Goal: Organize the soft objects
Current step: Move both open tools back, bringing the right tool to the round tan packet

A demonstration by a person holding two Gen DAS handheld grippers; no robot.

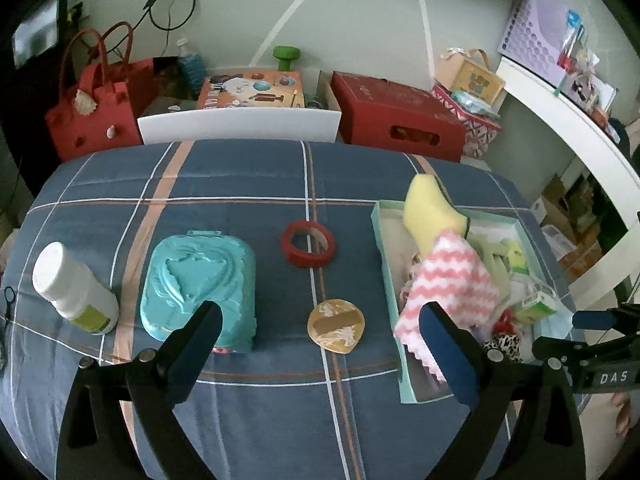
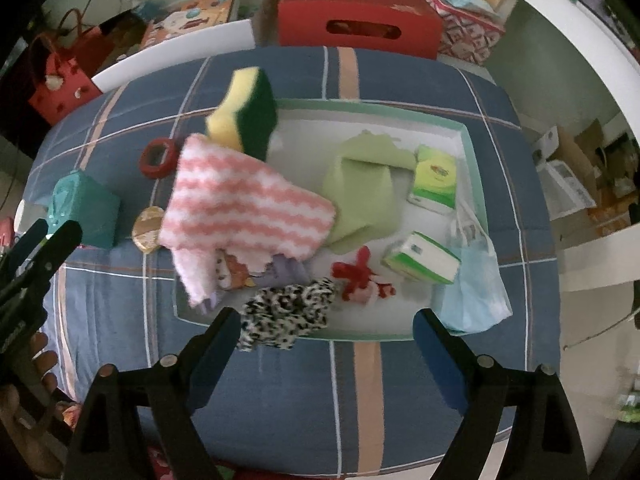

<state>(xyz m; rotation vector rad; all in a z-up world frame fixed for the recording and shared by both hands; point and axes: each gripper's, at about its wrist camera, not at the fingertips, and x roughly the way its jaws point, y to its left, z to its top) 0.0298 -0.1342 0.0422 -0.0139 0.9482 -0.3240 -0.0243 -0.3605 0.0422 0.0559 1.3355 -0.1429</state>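
Overhead, both grippers stand spread wide and hold nothing. The left gripper (image 1: 320,344) hangs above the blue plaid cloth (image 1: 240,176), its dark fingers framing a gold leaf-shaped piece (image 1: 336,327) that lies on the fabric between them, untouched. The right gripper (image 2: 326,344) points steeply down at the near edge of the shallow teal-rimmed box (image 2: 474,152), with a leopard-print scrunchie (image 2: 288,312) draped over that rim just ahead of its left finger.

Inside the box lie the soft things: a pink-and-white striped cloth (image 2: 244,204) sagging over the left rim, a yellow-and-green sponge (image 2: 244,114) propped on end against that cloth at the far left corner, a folded green cloth (image 2: 360,196) in the middle, a small red plush figure (image 2: 360,276) near the front, and a pale blue face mask (image 2: 474,284) spilling over the right corner. Two green-and-white tissue packs (image 2: 434,178) sit by the right wall.

Left of the box, on the plaid cloth, rest a red tape roll (image 1: 308,249), a teal moulded case (image 1: 200,288) and a white bottle (image 1: 74,288) lying tilted. Beyond the cloth stand a red box (image 1: 396,120) and a red handbag (image 1: 96,104).
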